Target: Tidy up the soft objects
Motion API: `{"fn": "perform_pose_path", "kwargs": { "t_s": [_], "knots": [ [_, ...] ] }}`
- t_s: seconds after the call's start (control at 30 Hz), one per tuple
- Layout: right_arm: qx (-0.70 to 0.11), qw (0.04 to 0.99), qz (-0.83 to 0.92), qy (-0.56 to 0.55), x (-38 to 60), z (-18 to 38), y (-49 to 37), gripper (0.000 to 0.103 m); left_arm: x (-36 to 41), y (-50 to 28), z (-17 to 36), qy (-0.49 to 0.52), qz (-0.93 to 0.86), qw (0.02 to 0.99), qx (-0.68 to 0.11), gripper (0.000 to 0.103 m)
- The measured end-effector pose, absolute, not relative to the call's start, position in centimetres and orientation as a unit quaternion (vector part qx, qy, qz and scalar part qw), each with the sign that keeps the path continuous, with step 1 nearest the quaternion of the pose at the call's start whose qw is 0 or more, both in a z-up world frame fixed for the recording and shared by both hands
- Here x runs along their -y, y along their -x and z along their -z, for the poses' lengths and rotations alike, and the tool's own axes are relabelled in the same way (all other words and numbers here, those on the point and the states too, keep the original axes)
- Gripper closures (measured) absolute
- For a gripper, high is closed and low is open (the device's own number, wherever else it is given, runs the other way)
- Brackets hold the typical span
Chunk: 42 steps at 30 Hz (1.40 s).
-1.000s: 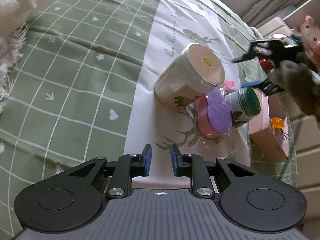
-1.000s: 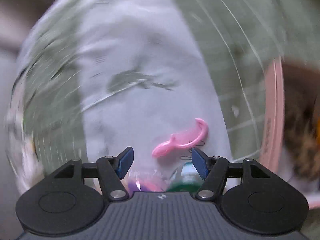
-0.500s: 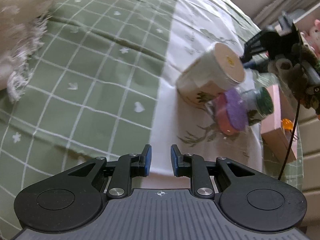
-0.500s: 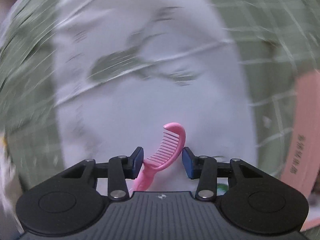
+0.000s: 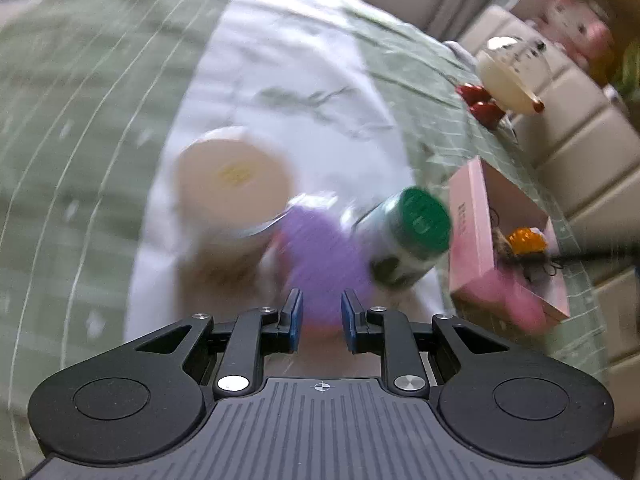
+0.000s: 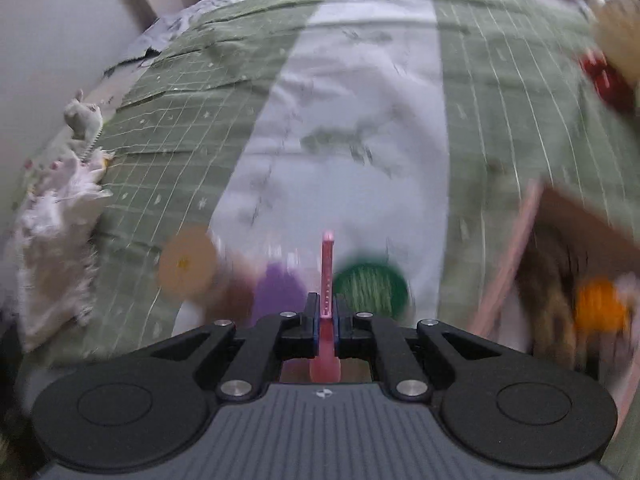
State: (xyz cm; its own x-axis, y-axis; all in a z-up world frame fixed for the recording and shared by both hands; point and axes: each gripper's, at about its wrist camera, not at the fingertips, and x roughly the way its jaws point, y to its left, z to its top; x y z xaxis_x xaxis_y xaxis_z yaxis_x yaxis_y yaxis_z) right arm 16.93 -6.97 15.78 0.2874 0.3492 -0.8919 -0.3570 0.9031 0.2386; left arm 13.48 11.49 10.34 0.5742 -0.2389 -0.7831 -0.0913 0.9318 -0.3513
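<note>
My right gripper is shut on a pink comb, held edge-on above the bed. My left gripper is open by a narrow gap and empty, right over a purple and pink sponge, also in the right wrist view. A large beige-capped canister lies left of the sponge, a green-capped jar right of it. A pink box holds a brown furry toy and an orange thing. A white fluffy cloth lies at the bed's left.
The green checked bedspread has a white middle strip. A round white plush and red objects lie at the far right by the padded headboard. A pink plush sits on a shelf. The views are motion-blurred.
My right gripper closed on the pink comb and lifted it off the bed. My left gripper moved forward and right, close over the sponge and jars.
</note>
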Motion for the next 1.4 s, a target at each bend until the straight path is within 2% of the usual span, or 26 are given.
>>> {"fn": "perform_pose_path", "kwargs": {
  "t_s": [0.2, 0.3, 0.43, 0.5, 0.57, 0.6, 0.7, 0.77, 0.9, 1.0, 1.07, 1.2, 1.27, 1.33, 1.37, 1.4],
  "knots": [
    [-0.589, 0.791, -0.158, 0.053, 11.1, -10.1, -12.0, 0.097, -6.0, -17.3, -9.2, 0.079, -0.006, 0.889, -0.451, 0.08],
    [-0.587, 0.791, -0.167, 0.048, 11.9, -9.0, -10.5, 0.097, -4.6, -18.1, -7.4, 0.044, 0.001, 0.876, -0.48, 0.076],
    [-0.586, 0.789, -0.179, 0.045, 12.3, -7.9, -9.7, 0.096, -3.7, -17.4, -7.0, -0.027, 0.008, 0.881, -0.472, 0.075],
    [-0.582, 0.791, -0.18, 0.053, 12.4, -7.8, -9.3, 0.093, -4.0, -16.9, -6.9, -0.032, 0.01, 0.879, -0.476, 0.075],
    [-0.586, 0.789, -0.179, 0.052, 12.4, -7.6, -9.1, 0.08, -4.2, -16.4, -6.8, -0.041, 0.017, 0.874, -0.484, 0.075],
    [-0.589, 0.787, -0.177, 0.049, 12.4, -7.3, -9.3, 0.077, -4.2, -16.2, -6.8, -0.045, 0.022, 0.872, -0.487, 0.075],
    [-0.598, 0.781, -0.173, 0.044, 12.0, -6.3, -9.3, 0.074, -4.4, -15.5, -6.8, -0.028, 0.034, 0.864, -0.502, 0.074],
    [-0.601, 0.779, -0.172, 0.046, 11.8, -6.0, -9.2, 0.074, -4.8, -15.3, -6.9, -0.001, 0.048, 0.864, -0.501, 0.066],
    [-0.6, 0.78, -0.166, 0.06, 11.2, -5.6, -9.1, 0.073, -7.1, -14.4, -8.5, 0.094, -0.004, 0.885, -0.456, 0.067],
    [-0.593, 0.785, -0.169, 0.067, 11.1, -5.8, -8.8, 0.069, -8.2, -14.2, -8.9, 0.107, -0.067, 0.889, -0.44, 0.068],
    [-0.589, 0.786, -0.174, 0.072, 10.8, -5.9, -8.6, 0.062, -8.3, -14.8, -8.4, 0.112, -0.068, 0.884, -0.449, 0.068],
    [-0.586, 0.786, -0.174, 0.091, 10.4, -5.8, -8.2, 0.062, -6.4, -16.5, -7.1, 0.076, -0.039, 0.876, -0.474, 0.067],
    [-0.584, 0.787, -0.174, 0.095, 10.5, -5.8, -7.9, 0.062, -5.1, -16.9, -6.7, 0.04, -0.025, 0.875, -0.481, 0.058],
    [-0.586, 0.786, -0.174, 0.094, 10.7, -5.7, -7.7, 0.062, -4.0, -17.1, -6.5, 0.024, 0.007, 0.874, -0.485, 0.036],
    [-0.587, 0.785, -0.173, 0.093, 10.7, -5.6, -7.6, 0.062, -3.4, -17.2, -6.3, 0.015, 0.032, 0.871, -0.491, 0.018],
    [-0.589, 0.784, -0.172, 0.092, 10.9, -5.5, -7.6, 0.062, -3.0, -17.2, -6.0, 0.006, 0.052, 0.866, -0.497, 0.007]
  ]
}}
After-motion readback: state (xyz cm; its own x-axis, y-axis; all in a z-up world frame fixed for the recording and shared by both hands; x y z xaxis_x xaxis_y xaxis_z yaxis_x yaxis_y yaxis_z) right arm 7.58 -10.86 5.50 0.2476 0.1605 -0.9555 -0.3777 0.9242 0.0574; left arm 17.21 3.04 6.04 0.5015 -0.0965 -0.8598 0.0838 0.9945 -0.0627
